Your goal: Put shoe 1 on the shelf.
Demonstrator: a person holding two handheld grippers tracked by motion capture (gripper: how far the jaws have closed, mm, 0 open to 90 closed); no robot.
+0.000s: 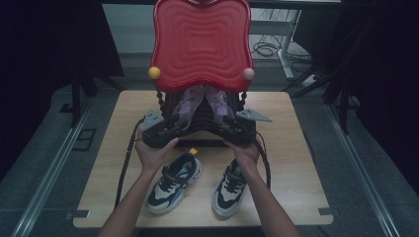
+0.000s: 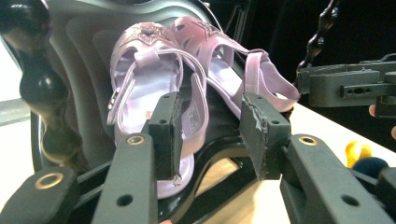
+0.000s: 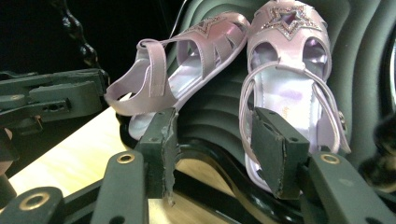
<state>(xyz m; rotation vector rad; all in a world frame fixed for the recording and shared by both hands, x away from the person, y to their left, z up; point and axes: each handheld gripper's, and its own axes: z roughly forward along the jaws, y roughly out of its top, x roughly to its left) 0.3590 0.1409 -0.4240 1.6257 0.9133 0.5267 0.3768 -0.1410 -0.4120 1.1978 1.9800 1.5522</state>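
Note:
Two lilac sandals with glittery star toes lean toe-up on the black ribbed shelf of a small rack. The left sandal has its heel just ahead of my left gripper. The jaws of this gripper stand apart and press on nothing. The right sandal has its heel by the right jaw of my right gripper, which is open too. Each gripper view also shows the other sandal and the other gripper.
The rack's red wavy top rises over the sandals, with a yellow ball and a pink ball at its lower corners. Two sneakers lie on the wooden table between the forearms.

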